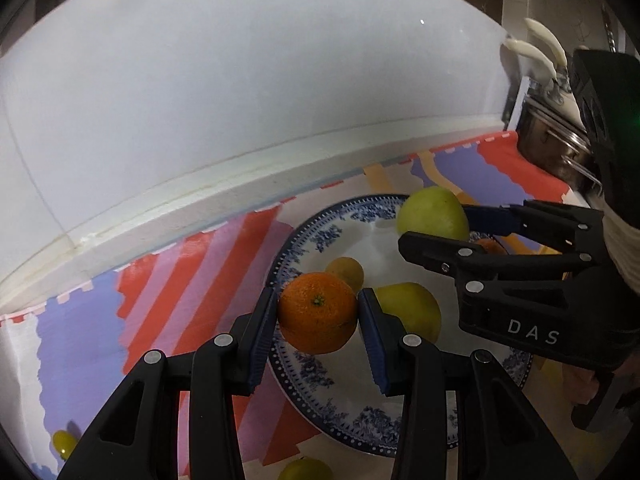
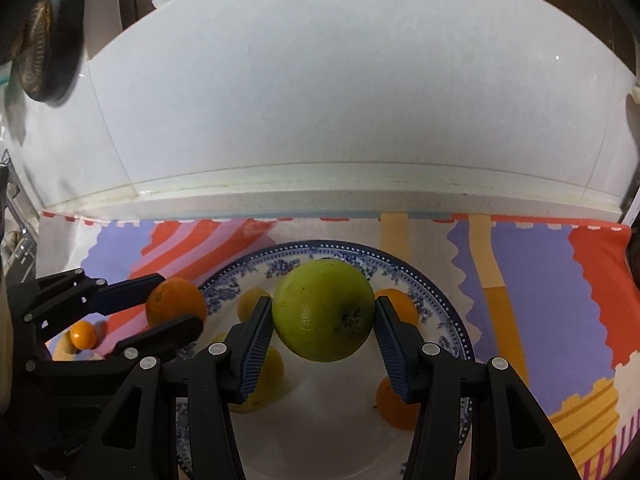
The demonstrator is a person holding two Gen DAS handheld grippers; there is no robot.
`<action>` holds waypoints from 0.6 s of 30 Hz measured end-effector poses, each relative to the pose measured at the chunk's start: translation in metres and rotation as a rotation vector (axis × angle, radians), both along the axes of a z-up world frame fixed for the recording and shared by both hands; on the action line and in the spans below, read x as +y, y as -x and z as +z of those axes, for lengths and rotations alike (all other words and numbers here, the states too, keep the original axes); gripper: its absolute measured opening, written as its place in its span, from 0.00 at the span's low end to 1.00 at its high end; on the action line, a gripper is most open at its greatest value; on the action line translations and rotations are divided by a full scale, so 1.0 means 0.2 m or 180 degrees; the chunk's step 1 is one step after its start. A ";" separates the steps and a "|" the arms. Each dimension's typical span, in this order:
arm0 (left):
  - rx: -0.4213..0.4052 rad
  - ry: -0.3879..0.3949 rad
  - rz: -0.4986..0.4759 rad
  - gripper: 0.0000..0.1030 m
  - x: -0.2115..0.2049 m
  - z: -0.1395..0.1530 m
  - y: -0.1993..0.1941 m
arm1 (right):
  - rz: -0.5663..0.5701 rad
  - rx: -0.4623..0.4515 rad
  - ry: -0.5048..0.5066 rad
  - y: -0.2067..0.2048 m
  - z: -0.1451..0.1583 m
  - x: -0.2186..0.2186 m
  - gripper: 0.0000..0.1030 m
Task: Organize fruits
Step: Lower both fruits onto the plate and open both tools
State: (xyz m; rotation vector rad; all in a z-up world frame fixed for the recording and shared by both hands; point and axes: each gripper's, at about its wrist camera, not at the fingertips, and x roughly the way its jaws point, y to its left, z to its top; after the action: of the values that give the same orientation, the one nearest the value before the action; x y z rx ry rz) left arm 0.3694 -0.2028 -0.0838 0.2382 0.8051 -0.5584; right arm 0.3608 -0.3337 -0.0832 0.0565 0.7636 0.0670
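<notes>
My left gripper [image 1: 318, 314] is shut on an orange [image 1: 317, 312] and holds it over the left rim of a blue-and-white plate [image 1: 320, 376]. My right gripper [image 2: 324, 314] is shut on a green apple [image 2: 324, 310] above the plate's middle [image 2: 452, 320]. In the left wrist view the right gripper [image 1: 434, 224] holds the apple [image 1: 432, 212] over the plate's far side. In the right wrist view the left gripper [image 2: 172, 302] holds the orange [image 2: 176, 300] at the plate's left edge. Yellow fruits [image 1: 412, 310] and oranges [image 2: 394, 404] lie on the plate.
A striped red, purple and yellow cloth [image 2: 540, 280] covers the counter under the plate. A white tiled wall [image 2: 340, 120] rises right behind. Small fruits lie on the cloth left of the plate [image 2: 83, 334], [image 1: 63, 442], [image 1: 306, 470]. Metal pots [image 1: 556, 136] stand at the far right.
</notes>
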 end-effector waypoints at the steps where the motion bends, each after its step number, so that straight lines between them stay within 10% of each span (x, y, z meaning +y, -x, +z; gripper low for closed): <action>1: 0.0000 0.0000 0.0012 0.40 0.00 0.00 -0.01 | -0.0004 0.0011 -0.0005 0.00 0.00 0.00 0.50; 18: 0.0060 0.0006 -0.0010 0.40 -0.01 0.00 -0.04 | -0.0096 -0.0039 0.0069 0.01 0.02 -0.01 0.56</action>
State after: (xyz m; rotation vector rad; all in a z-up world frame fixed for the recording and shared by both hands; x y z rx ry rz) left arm 0.3768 -0.2045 -0.0846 0.2329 0.8225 -0.5650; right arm 0.3583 -0.3364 -0.0793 0.0470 0.7510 0.0303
